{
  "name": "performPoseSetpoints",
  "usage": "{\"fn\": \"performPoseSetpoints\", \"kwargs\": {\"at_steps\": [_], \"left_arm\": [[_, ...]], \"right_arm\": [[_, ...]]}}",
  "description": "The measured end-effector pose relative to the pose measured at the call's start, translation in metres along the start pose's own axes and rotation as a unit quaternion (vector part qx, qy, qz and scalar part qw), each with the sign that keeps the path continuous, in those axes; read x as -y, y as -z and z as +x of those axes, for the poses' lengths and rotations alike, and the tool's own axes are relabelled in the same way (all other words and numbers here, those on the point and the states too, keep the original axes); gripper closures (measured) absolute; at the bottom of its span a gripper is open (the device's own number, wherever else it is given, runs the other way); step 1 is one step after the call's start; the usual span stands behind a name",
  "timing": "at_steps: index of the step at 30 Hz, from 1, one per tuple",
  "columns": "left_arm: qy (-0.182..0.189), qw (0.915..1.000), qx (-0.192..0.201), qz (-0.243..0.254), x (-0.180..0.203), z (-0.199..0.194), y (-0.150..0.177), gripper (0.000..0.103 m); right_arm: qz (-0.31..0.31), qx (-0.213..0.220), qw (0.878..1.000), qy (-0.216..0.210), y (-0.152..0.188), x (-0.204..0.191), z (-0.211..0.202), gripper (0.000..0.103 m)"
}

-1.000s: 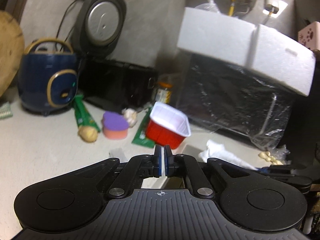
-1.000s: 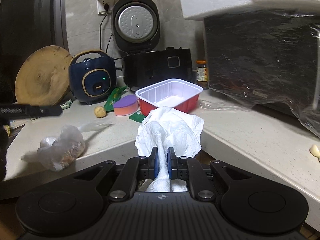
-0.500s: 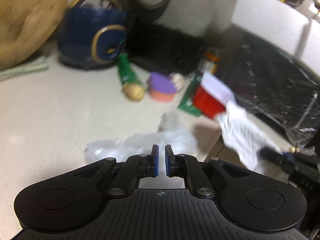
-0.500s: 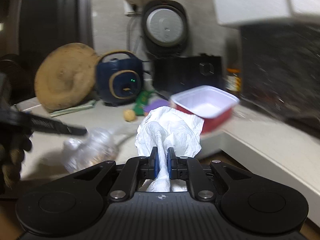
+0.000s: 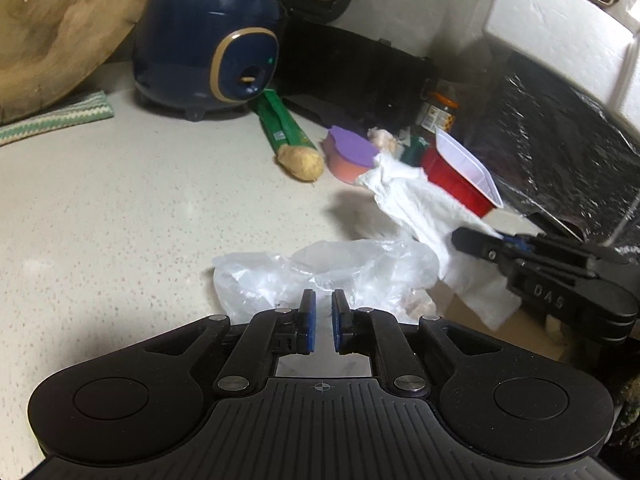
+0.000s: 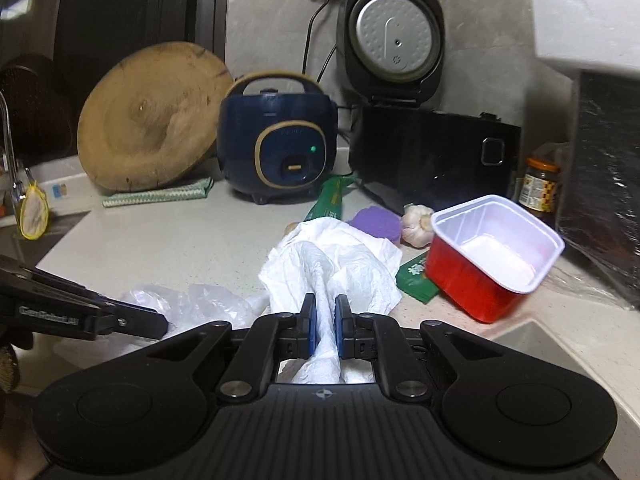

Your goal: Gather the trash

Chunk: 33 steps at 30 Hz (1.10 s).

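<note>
On the counter: one clear bag, one red tub, one tissue.

A navy rice cooker is standing on the desk, its green light glowing. A round wooden board is leaning just left of it, a black cooker is sitting open on its right, and a garlic bulb is lying before that.
</note>
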<state>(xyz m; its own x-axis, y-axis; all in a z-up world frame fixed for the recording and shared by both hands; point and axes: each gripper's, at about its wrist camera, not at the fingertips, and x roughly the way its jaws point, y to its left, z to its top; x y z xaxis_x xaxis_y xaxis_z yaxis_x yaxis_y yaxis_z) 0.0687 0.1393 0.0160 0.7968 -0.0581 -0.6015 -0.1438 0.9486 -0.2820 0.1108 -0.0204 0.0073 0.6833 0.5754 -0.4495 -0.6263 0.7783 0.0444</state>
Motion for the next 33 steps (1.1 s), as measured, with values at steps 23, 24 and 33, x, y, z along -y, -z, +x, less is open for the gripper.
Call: {"fn": "performPoseSetpoints", "kwargs": {"at_steps": [23,24,33], "left_arm": [[-0.19,0.9747,0.025,0.114,-0.012,0.078,-0.043,0.09],[-0.193,0.9737,0.025,0.118,-0.011,0.079,-0.043,0.09],[-0.065,0.9976,-0.006,-0.02,-0.045,0.06,-0.065,0.09]], "right_arm": [[0.004,0.003,1.0,-0.031,-0.009,0.023,0.037,0.047],[0.005,0.003,0.999,-0.032,-0.011,0.022,0.039,0.047],[0.016,-0.004,0.997,-0.074,-0.02,0.02,0.034,0.028]]}}
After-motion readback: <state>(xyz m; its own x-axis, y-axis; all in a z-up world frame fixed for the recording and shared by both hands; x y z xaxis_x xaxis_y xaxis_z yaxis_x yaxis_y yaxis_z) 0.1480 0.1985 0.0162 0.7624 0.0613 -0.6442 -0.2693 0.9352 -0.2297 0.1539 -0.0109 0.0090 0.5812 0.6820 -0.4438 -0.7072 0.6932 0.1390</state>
